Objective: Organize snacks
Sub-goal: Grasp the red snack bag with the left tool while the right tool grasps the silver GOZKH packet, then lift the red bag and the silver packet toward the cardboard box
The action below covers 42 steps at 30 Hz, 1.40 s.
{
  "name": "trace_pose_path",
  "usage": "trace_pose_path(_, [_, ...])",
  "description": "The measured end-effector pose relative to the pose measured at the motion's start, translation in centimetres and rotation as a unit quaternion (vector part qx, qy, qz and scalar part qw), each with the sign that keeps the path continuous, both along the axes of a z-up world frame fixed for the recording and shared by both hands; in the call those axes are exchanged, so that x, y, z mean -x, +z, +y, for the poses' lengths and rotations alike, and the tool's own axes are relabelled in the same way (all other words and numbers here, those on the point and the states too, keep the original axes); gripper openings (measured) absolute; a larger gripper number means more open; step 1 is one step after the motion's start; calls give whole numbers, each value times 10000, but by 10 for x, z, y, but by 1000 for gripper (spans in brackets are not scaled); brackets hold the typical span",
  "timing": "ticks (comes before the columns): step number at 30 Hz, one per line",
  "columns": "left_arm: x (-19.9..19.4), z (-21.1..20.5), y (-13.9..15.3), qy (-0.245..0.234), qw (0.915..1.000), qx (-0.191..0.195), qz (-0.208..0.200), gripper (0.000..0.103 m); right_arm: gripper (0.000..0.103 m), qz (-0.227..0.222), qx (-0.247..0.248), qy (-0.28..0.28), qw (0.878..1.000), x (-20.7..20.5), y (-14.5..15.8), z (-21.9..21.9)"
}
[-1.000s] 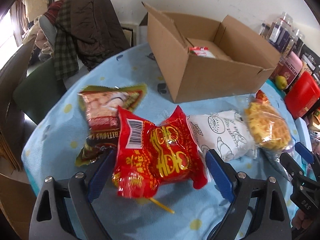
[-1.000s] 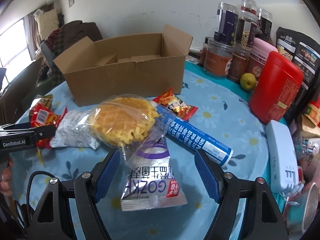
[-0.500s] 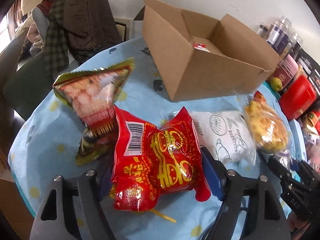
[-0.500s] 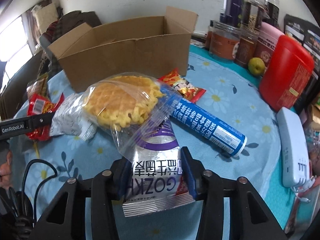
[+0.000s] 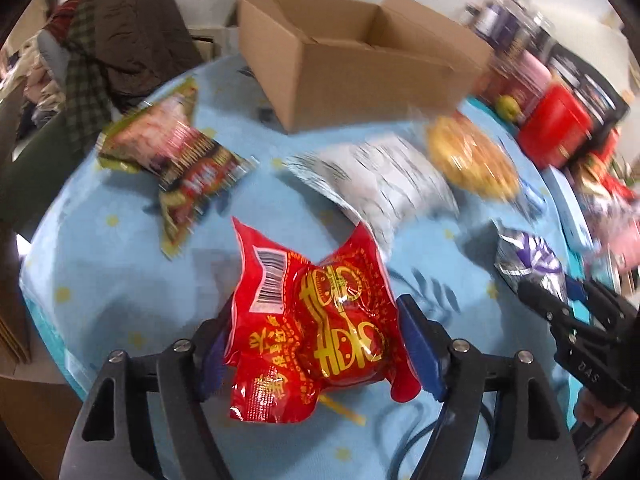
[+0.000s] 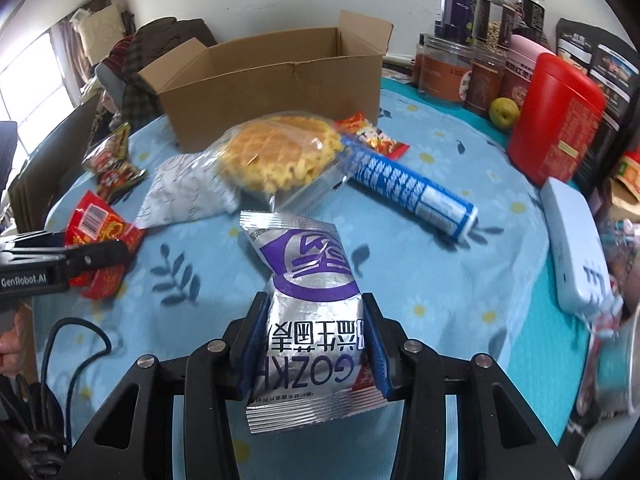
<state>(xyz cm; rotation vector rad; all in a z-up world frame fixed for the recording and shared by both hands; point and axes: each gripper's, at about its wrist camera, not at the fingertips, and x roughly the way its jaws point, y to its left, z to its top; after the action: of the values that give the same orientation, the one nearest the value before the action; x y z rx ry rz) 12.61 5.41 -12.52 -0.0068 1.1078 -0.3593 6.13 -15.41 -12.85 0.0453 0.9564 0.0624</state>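
Where both gaped a second ago, left tongs (image 5: pixel 316 340) seemingly clamping red packet (image 5: pixel 312 328), right tongs (image 6: pixel 316 340) on silver pouch (image 6: pixel 310 320)

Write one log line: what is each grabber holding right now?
left gripper: shut on red packet | right gripper: shut on silver packet | cardboard box: open

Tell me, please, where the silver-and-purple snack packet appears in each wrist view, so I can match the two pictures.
Left wrist view: the silver-and-purple snack packet is at the right edge, about mid-height, sticking out of the right tool.
Right wrist view: the same packet fills the lower centre, pinched between the tool's blue pads.
Shared landmark: the open cardboard box at the far side of the table, near top centre in both views.
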Motion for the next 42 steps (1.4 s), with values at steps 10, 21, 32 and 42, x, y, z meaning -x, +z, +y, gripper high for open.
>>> trace_pose_path(10, [35, -23, -1, -706, 9971, 147, 253, 75, 44, 197, -32, -42, 9998, 41, -1, -1])
trace_pose_path(21, [48, -59, -13, -1100, 9916, -674, -2, 90, 62, 370, 157, 18, 9992, 41, -10, 4])
trace_pose_path(32, [55, -55, -9, -1070, 9910, -689, -410, 71, 62, 441, 263, 101, 9986, 30, -15, 1])
trace_pose_path(42, [58, -53, -4, -1150, 9924, -344, -274, 47, 39, 300, 129, 306, 9990, 33, -12, 7])
